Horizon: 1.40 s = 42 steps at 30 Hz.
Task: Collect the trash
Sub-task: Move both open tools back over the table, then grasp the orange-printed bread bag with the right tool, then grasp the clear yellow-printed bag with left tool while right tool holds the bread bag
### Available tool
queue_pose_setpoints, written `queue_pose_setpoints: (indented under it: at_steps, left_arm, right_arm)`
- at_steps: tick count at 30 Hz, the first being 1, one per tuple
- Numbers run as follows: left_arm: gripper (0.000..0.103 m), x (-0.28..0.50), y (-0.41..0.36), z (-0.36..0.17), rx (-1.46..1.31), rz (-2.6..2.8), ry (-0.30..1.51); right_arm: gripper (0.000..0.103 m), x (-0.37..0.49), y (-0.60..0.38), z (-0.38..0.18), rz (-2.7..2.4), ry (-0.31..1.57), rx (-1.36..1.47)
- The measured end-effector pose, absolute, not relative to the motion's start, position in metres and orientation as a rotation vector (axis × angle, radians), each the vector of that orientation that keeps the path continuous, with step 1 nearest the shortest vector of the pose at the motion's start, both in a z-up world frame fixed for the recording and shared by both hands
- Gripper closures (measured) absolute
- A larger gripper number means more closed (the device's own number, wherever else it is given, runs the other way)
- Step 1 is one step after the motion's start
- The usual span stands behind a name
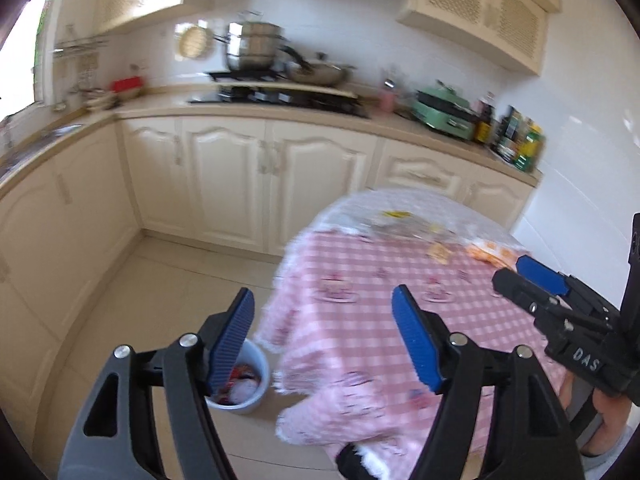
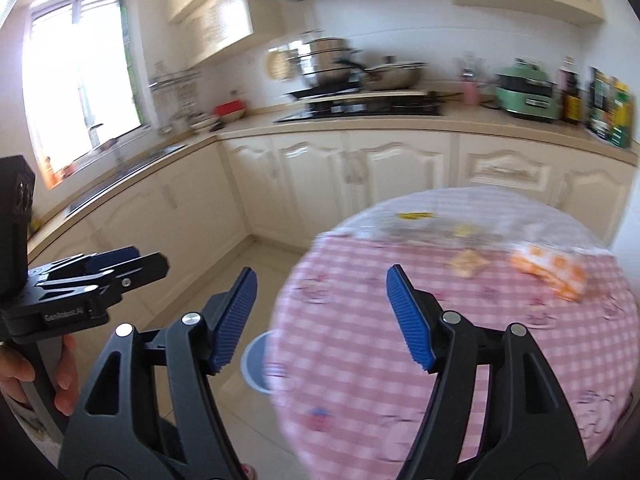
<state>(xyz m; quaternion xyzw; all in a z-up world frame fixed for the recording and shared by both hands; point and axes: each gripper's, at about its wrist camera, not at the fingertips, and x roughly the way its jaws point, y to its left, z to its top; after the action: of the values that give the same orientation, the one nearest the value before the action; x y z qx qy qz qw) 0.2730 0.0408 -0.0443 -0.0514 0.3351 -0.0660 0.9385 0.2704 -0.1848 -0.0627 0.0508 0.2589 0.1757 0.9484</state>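
The left gripper (image 1: 324, 312) and right gripper (image 2: 322, 290) both have jaws apart, nothing between them. Beyond the jaws, orange wrapper (image 2: 548, 270) and small cracker packet (image 2: 468, 262) lie on the checked surface (image 2: 440, 360). The trash bin (image 1: 256, 396) sits below the left jaws.

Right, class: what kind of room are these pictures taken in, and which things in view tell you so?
A home kitchen, most likely. A gas hob carries a steel stockpot and a wok, cream cabinets run under the worktop, and a round table wears a pink checked cloth.
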Motion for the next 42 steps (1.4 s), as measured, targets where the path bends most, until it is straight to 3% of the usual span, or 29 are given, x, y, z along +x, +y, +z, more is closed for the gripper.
queue_pose_setpoints:
  at_steps: [7,15,32,33,34,36,42]
  left_arm:
    - [0.033,0.338,-0.043,-0.077,-0.074,-0.297,0.785]
    - [0.033,0.414,-0.112,-0.119,-0.068,-0.368,0.896]
    - [0.033,0.482,-0.102,-0.122,-0.28,-0.267,0.882]
    - [0.033,0.485,-0.102,-0.123,-0.294,-0.267,0.887]
    - [0.033,0.49,-0.102,-0.124,-0.313,-0.267,0.894]
    - [0.033,0.499,-0.104,-0.128,-0.356,-0.265,0.905]
    - [0.033,0.52,-0.109,-0.147,-0.451,-0.243,0.944]
  right_arm:
    - [0.036,0.294,-0.298,-0.094,0.123,0.57,0.171]
    - [0.036,0.325,-0.359,-0.131,0.012,0.649,0.181]
    - [0.031,0.454,-0.333,-0.172,0.045,0.788,-0.315]
    - [0.032,0.457,-0.337,-0.174,0.045,0.794,-0.298]
    - [0.05,0.459,-0.342,-0.174,0.038,0.789,-0.268]
    - [0.057,0.46,-0.357,-0.17,0.044,0.78,-0.171]
    - [0.061,0.45,-0.379,-0.15,0.102,0.708,0.034]
